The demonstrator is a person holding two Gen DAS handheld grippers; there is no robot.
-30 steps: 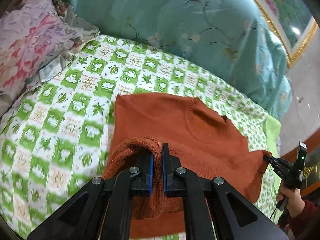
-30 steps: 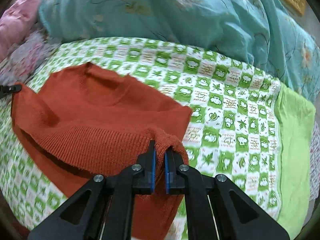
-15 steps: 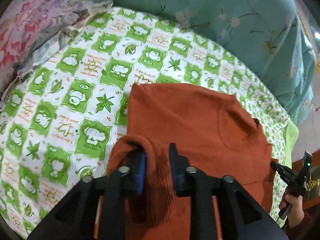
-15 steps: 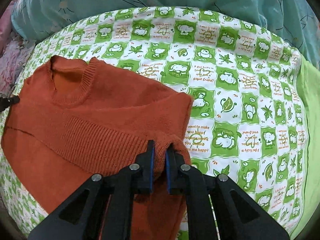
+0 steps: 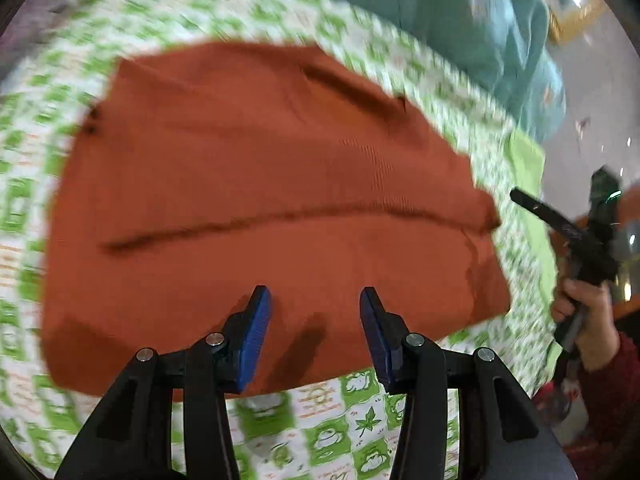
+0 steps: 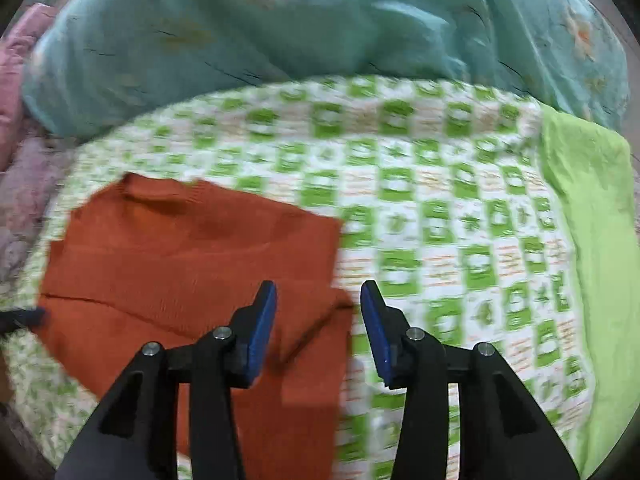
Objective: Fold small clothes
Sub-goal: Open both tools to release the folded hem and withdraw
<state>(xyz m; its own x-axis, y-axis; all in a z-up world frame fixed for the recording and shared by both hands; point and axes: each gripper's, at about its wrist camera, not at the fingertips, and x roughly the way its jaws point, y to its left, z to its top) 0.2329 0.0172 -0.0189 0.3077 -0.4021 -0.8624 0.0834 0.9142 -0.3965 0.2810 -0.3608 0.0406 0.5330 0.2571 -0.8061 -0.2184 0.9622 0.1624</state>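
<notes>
A rust-orange knitted sweater (image 5: 260, 184) lies folded over on the green-and-white checked sheet (image 5: 348, 412), a fold line running across its middle. My left gripper (image 5: 314, 304) hovers above the sweater's near edge; its jaws are opening and the blue pads (image 5: 254, 332) touch nothing. In the right wrist view the same sweater (image 6: 180, 256) lies at the lower left. My right gripper (image 6: 318, 302) stands over its right corner, jaws opening, cloth below them but not pinched. The right gripper (image 5: 560, 220) also shows at the right of the left wrist view, held by a hand (image 5: 588, 316).
A teal flowered quilt (image 6: 320, 20) is heaped along the far side of the bed. A plain lime-green cloth (image 6: 592, 240) covers the right edge. Pink flowered bedding (image 6: 16, 92) lies at the far left. A red sleeve (image 5: 612, 384) is at the right.
Both grippers let go of the sweater's hem corners and opened. The hem now lies flat on the upper part of the sweater. My left gripper pulled back toward the near edge.
</notes>
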